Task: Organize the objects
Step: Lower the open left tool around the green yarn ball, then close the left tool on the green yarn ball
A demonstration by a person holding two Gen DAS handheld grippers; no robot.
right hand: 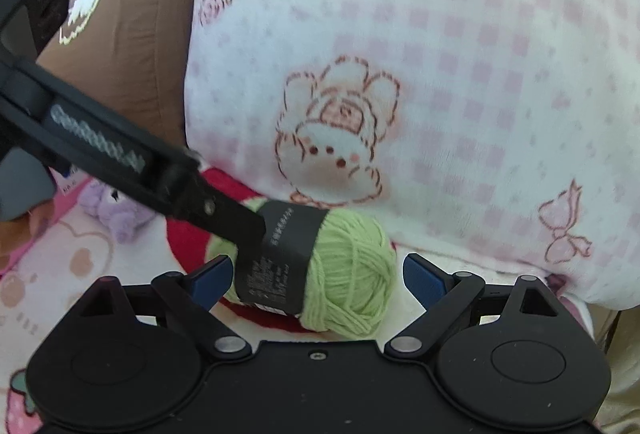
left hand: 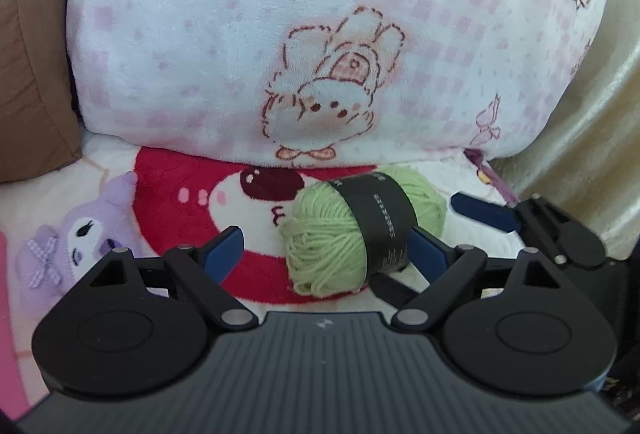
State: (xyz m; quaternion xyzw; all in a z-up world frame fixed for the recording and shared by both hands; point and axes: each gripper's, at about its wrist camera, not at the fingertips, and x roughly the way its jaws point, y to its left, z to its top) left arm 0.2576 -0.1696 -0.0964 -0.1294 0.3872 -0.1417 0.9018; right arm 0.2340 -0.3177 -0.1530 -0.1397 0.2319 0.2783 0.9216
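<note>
black housings of both tools fill the bottom of each view and cut off the bedding beneath them. left tool (left hand: 326,248) stands wide, its blue fingers (left hand: 224,250) apart, with the green yarn ball (left hand: 352,230) lying between them and nearer the right finger; whether that finger touches the ball's black paper band (left hand: 380,222) is hard to tell, since the band hides its tip. right tool (right hand: 318,274) is also spread wide, the yarn ball (right hand: 348,274) sitting between its blue fingers (right hand: 424,280) with a gap on the right side; on the left side the band (right hand: 280,258) overlaps the finger, so contact there is unclear. one arm of the left tool crosses the right view from the upper left and its dark tip (right hand: 236,222) lies against the top of the band, covering part of the yarn. print on the band is too blurred to read. yarn rests on a red-and-white cartoon blanket (left hand: 176,202), just in front of a big pink checked plush pillow (left hand: 320,34). a purple plush toy (left hand: 80,234) lies off to the left, partly behind the housing, and a brown cushion (left hand: 32,54) is cut off at the edge.
</note>
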